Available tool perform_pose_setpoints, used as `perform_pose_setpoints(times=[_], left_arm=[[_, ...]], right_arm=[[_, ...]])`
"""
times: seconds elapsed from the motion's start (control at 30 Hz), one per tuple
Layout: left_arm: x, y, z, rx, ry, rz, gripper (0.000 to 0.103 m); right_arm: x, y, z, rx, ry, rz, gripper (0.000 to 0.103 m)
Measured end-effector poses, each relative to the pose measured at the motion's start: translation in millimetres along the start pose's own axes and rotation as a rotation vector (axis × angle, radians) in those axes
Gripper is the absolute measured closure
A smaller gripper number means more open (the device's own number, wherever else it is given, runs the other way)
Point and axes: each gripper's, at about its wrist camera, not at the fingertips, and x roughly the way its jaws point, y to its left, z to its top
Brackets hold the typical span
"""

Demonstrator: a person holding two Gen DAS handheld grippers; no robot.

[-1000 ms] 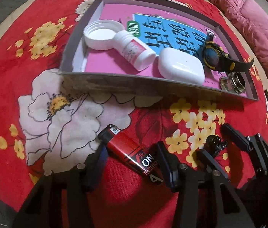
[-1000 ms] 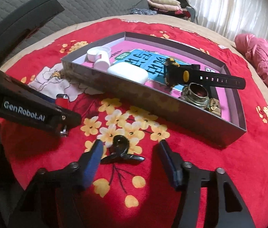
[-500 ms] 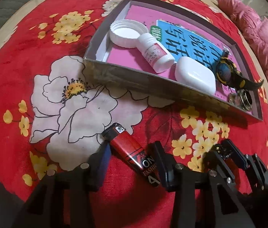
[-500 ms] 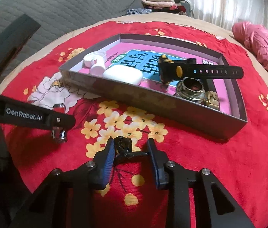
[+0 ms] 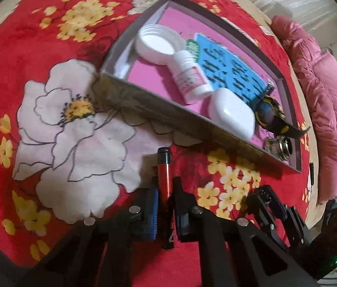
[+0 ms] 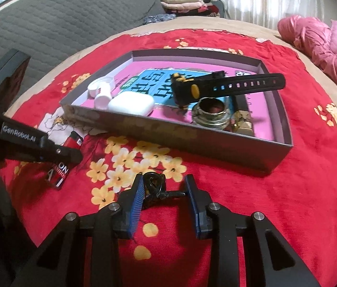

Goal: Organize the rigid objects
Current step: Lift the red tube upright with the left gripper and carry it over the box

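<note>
The lighter (image 5: pixel 164 177) is clamped on edge between the left gripper's (image 5: pixel 165 192) jaws, over the red blanket (image 5: pixel 37 16) just short of the box's (image 5: pixel 168 122) near wall. The clip (image 6: pixel 155 186), black, sits between the right gripper's (image 6: pixel 164 191) fingers, which stand narrowly apart; the left pad touches it, but whether the right one does cannot be told. Inside the box, on a pink and blue book (image 5: pixel 228 71), lie a white cap (image 5: pixel 156 45) and bottle (image 5: pixel 191 81) toward the left end, a white case (image 5: pixel 231 114) at the near wall, then a watch (image 6: pixel 216 87) and a metal ring (image 6: pixel 212 114) toward the right end.
</note>
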Motion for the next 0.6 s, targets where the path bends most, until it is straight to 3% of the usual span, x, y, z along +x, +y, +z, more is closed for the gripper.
perform_pose_setpoints(times=[0.6], left_arm=[[-6.3,-42.1,-27.5,0.284,-0.077,0.162,0.093]], right_arm=[[-6.4,-14.2,-2.8,0.078,-0.014,0.028,0.068]])
